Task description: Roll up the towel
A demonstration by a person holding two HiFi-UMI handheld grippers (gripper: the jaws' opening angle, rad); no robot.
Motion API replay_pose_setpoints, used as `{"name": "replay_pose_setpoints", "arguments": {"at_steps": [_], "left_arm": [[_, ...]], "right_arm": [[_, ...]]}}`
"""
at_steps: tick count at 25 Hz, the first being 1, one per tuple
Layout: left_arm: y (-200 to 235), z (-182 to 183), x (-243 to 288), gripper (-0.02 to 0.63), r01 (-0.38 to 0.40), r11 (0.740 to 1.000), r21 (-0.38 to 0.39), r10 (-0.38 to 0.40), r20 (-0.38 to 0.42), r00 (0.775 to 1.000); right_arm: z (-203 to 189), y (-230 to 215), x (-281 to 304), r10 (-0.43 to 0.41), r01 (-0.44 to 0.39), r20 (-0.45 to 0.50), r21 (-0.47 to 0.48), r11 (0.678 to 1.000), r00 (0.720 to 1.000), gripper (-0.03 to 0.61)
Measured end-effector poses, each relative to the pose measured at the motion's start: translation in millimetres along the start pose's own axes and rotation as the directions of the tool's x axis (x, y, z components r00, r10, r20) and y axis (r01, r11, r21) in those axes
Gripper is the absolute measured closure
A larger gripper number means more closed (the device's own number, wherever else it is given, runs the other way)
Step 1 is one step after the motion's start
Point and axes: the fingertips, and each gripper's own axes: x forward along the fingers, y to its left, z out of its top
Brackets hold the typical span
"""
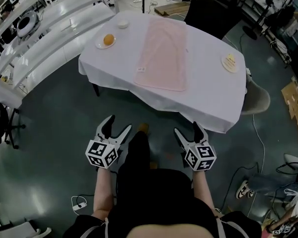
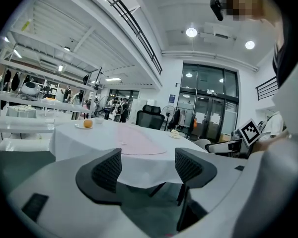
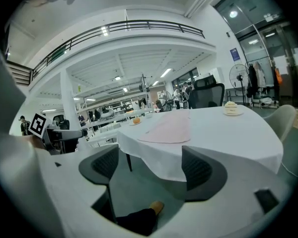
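Facing a table [image 1: 208,95] draped in a white cloth, seen from the floor well short of it. Pink towel [image 1: 161,53] lies flat and fully spread down the middle of the tabletop, long axis running 12 to 6 o'clock, near end close to the near table edge. Small tag [image 1: 140,69] sits on its near left part. Rolling not yet begun.

Left gripper [image 1: 117,124] hangs at 7 o'clock from the towel, over bare floor, well apart from the table. Its jaws are spread wide, and its own view shows only floor and tablecloth between them. Right gripper [image 1: 187,129] is at 5 o'clock from the towel, level with the left in the head view, jaws likewise spread and empty.

White plate [image 1: 100,44] with an orange fruit [image 1: 108,40] at 10 o'clock from the towel; small white bowl [image 1: 122,23] at 11. Second plate [image 1: 224,66] bearing a pale pastry [image 1: 230,59] at 3 o'clock, near the right edge. Black office chair [image 1: 211,9] at 1 o'clock, behind the table. Person's shoe [image 1: 143,128] shows between the grippers.
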Motion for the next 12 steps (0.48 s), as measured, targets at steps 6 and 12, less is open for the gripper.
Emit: {"name": "replay_pose_setpoints", "arguments": {"at_steps": [6, 12], "left_arm": [[28.2, 24.3, 50.1, 0.268, 0.022, 1.000, 0.004, -0.022, 0.000, 1.000], [65.0, 64.9, 108.2, 0.268, 0.050, 0.998, 0.031, -0.050, 0.001, 0.999]], "right_arm": [[28.8, -19.6, 46.4, -0.023, 0.023, 0.011, 0.007, 1.000, 1.000, 0.166], [69.4, -40.9, 99.0, -0.061, 0.060, 0.019, 0.013, 0.998, 0.998, 0.166]]}}
